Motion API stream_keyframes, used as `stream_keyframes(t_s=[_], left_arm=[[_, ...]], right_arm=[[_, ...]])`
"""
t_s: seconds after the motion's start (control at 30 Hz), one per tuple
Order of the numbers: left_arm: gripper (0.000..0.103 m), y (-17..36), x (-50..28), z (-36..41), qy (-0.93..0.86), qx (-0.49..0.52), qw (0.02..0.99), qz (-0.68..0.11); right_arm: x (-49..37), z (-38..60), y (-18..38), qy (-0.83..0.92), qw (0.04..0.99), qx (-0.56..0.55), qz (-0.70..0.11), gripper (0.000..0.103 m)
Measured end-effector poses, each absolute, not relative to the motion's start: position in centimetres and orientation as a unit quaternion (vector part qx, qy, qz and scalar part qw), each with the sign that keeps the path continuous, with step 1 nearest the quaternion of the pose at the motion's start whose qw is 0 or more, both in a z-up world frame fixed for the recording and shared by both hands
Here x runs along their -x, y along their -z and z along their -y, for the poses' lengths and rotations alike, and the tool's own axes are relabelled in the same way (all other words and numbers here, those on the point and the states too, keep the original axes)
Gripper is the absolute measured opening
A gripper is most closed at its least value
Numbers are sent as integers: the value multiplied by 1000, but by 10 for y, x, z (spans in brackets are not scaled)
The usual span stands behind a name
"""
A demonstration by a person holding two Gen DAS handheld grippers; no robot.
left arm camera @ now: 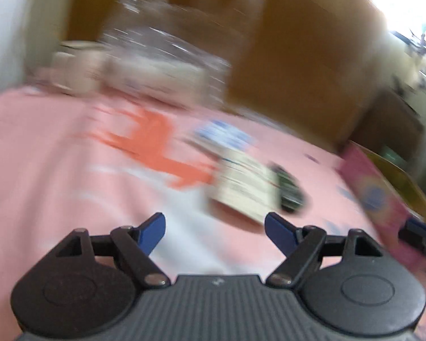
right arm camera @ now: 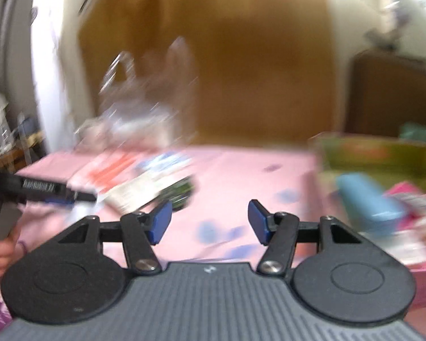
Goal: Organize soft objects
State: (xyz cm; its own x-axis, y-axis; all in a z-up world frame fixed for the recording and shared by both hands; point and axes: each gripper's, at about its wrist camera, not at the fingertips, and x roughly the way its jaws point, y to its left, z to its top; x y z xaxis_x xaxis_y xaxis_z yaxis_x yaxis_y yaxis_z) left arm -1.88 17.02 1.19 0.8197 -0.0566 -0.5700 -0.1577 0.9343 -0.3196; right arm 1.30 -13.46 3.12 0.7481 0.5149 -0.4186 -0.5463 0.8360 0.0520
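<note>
both grippers, left [left arm camera: 214, 231] & right [right arm camera: 210, 221], spread apart w/ nothing between, cream packet [left arm camera: 245, 189] just ahead.

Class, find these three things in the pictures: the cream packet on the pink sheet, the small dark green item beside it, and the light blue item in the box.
Cream packet [left arm camera: 242, 189], left wrist view, its middle.
Dark green item [left arm camera: 289, 191], left wrist view, its middle.
Light blue item [right arm camera: 366, 200], right wrist view, its top face.

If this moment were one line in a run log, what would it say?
left gripper: open, empty | right gripper: open, empty | cream packet: on pink sheet | view: blurred
</note>
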Motion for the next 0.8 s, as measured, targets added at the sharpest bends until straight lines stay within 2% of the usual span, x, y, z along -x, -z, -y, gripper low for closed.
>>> stream_keyframes(t_s=[0.1,0.33,0.47,0.67,0.73,0.77,0.8], left_arm=[[79,-4,29,-190,-66,185,944,-263],[81,-1,31,-199,-56,238,940,-240],[84,0,31,-211,-47,267,932,-239],[84,5,32,-217,-39,293,925,-237],[85,5,32,-217,-39,294,925,-237],[85,5,32,-217,-39,294,925,-237],[85,5,32,-218,-39,295,925,-237]], right_arm=[[-29,94,-15,-301,919,55,-249,62],[-43,30,-1,-319,897,118,-283,63],[-39,6,4,-323,891,165,-273,77],[-44,-20,7,-311,891,223,-244,80],[-48,-26,7,-306,892,234,-236,78],[-49,-27,7,-307,892,237,-234,74],[-50,-28,8,-309,891,237,-232,51]])
